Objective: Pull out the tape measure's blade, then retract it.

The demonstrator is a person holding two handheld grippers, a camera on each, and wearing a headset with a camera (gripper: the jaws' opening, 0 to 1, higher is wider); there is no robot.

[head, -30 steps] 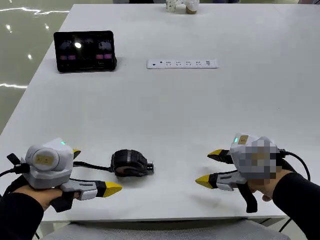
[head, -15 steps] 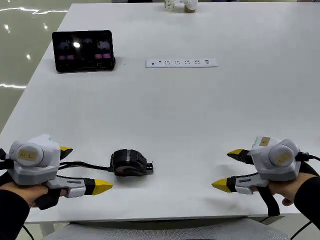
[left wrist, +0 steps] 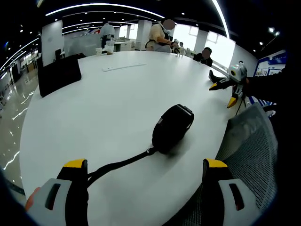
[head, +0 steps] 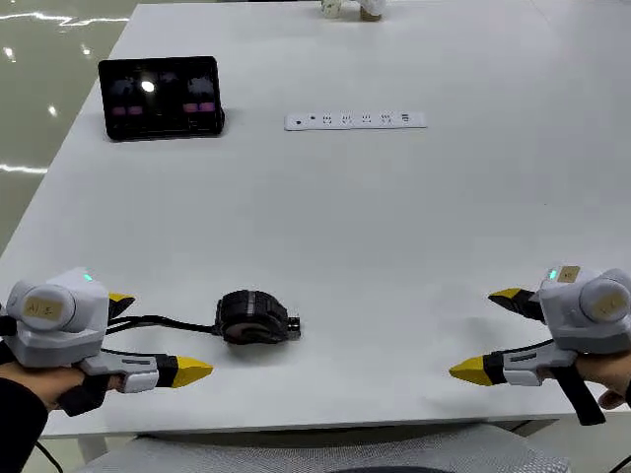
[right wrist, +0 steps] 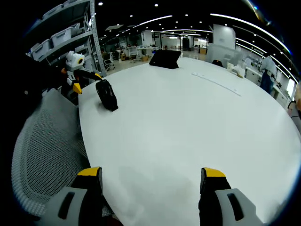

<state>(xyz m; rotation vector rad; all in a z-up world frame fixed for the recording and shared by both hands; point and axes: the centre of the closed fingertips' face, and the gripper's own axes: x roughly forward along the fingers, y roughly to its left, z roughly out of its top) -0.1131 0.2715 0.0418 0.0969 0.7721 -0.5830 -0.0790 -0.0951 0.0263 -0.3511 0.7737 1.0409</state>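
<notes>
A black tape measure [head: 253,317] lies on the white table [head: 394,227] near its front edge, blade in, and its black strap trails left. My left gripper [head: 158,335] is open a little to the left of it, with the strap lying between the yellow-tipped jaws. In the left gripper view the tape measure [left wrist: 173,127] sits ahead of the left gripper [left wrist: 145,167]. My right gripper [head: 483,333] is open far to the right, holding nothing. The right gripper view shows the right gripper [right wrist: 151,173] over bare table, with the tape measure [right wrist: 107,95] and the left gripper [right wrist: 77,80] far off.
A dark tablet [head: 161,96] stands at the back left and a white power strip [head: 355,121] lies at the back centre. Cups [head: 355,8] sit at the far edge. A grey mesh chair [right wrist: 47,155] is against the front edge.
Both grippers have drawn outward, the left one to the left and the right one further right, away from the tape measure. The tape measure has stayed put.
</notes>
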